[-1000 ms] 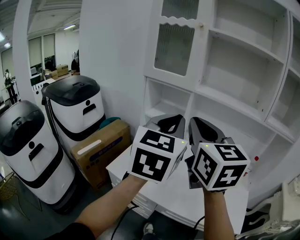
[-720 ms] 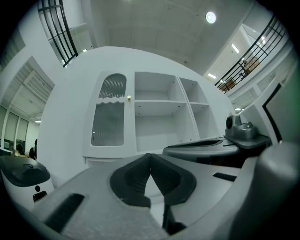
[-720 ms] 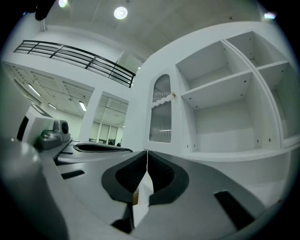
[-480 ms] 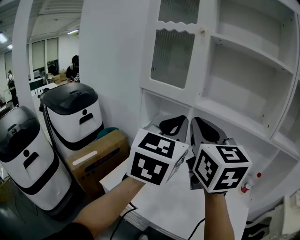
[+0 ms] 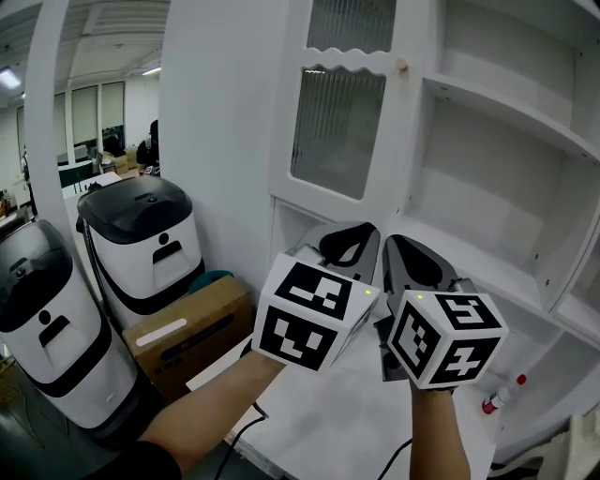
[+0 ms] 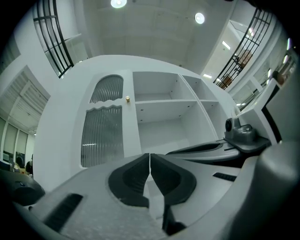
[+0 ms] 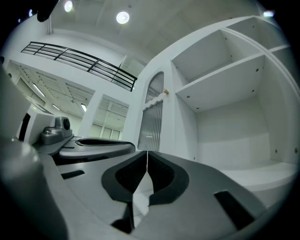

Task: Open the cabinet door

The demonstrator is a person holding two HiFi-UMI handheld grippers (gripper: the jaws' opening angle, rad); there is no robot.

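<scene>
White ribbed-glass cabinet door [image 5: 339, 131]

Bright, even light falls from round ceiling lamps [image 6: 118, 3], which flare white in both gripper views. Those views are fisheye, with black corners and bowed lines, and look greyer than the head view. The white shelves [image 5: 506, 114] hold only soft shadows. The cabinet door [image 5: 337, 131] is sharp.
</scene>
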